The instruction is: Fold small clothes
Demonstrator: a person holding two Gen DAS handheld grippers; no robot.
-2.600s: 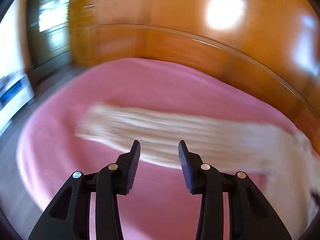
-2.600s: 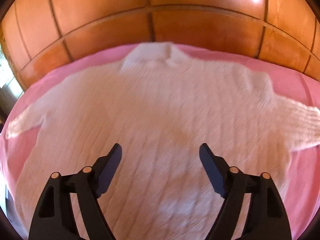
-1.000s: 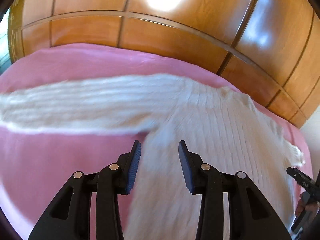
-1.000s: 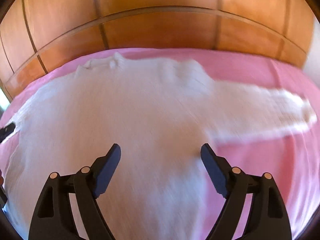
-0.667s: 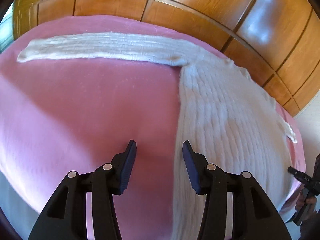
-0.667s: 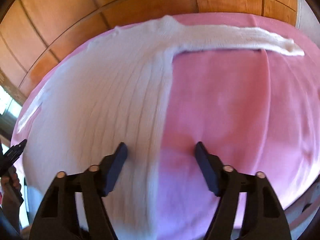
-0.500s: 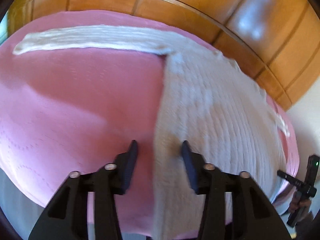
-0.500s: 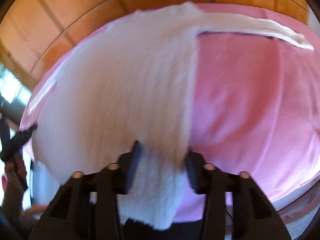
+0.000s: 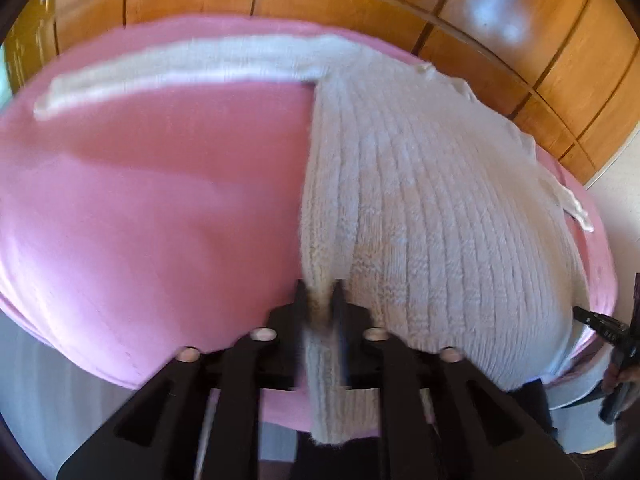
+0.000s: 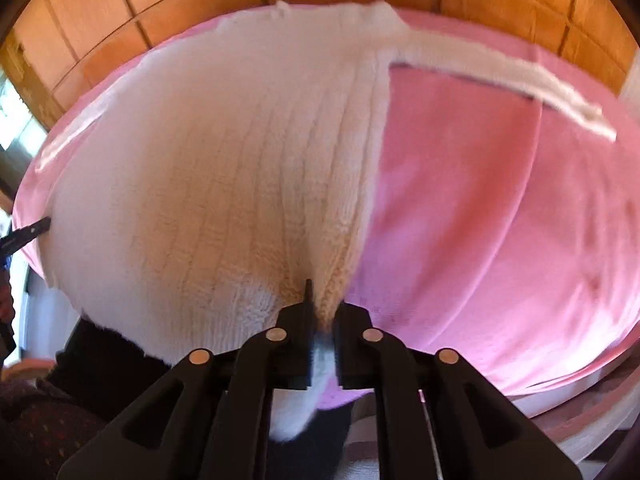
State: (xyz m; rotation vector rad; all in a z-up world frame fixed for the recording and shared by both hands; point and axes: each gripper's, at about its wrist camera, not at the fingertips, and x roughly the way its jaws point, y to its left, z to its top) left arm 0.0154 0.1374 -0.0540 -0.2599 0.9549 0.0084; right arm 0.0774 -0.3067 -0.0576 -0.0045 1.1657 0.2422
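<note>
- Nearest us, the left hand-held gripper point(image 9: 320, 300) tips steeply down over the near edge of the bed; its jaws have just been closing and now pinch the left side seam of the white knit sweater point(image 9: 432, 216) by the hem.
- The right hand-held gripper point(image 10: 323, 304) is angled down the same way, and its jaws, also just closing, clamp a bunched ridge of the sweater's point(image 10: 224, 184) right side edge.
- The sweater lies flat on the pink bedspread point(image 9: 152, 200), its hem hanging over the near edge, collar toward the far side and both sleeves stretched outward.
- Behind the bed runs a glossy wood-panelled wall point(image 9: 520, 32).
- The left view alone shows the left sleeve point(image 9: 168, 72) at full length, plus the other gripper at the far right edge.
- The right view alone shows the right sleeve point(image 10: 500, 76) and a dark patterned fabric point(image 10: 44, 436) at bottom left.
</note>
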